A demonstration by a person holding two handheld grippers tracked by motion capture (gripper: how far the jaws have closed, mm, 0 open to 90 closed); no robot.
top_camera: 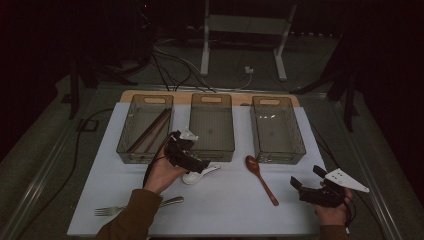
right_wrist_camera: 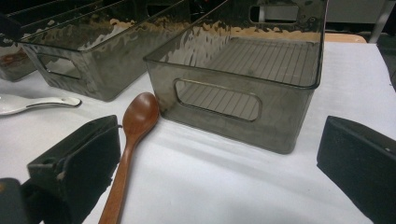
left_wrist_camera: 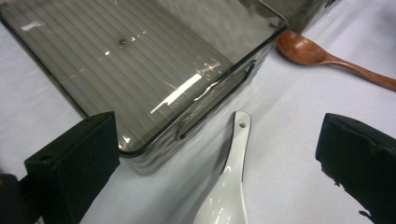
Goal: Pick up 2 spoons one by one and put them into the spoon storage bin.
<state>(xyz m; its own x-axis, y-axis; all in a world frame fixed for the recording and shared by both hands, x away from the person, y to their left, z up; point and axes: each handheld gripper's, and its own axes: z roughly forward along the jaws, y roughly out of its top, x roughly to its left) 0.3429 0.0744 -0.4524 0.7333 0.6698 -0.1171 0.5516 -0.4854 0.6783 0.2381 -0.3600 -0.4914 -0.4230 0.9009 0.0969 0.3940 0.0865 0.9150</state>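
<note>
1. Far left, at about 7 o'clock on the white mat, there's a metal fork. The left sleeve covers the middle of its handle, so you just get the tines and the handle tip.
2. The left bin at 11 o'clock has dark chopsticks in it. It's too dim to count them.
3. The left gripper hangs over the white ceramic spoon, jaws spread wide and pinching nothing. In the left gripper view, the spoon lies between the jaws, its handle tip just beside the middle bin. The bowl is cut off at the bottom edge.
4. The wooden spoon is right of centre, bowl near the right bin. In the right gripper view, its handle runs off the bottom of the frame.
5. The right gripper sits at 4 o'clock, jaws apart and empty. Its grey plate hides part of the hand.
</note>
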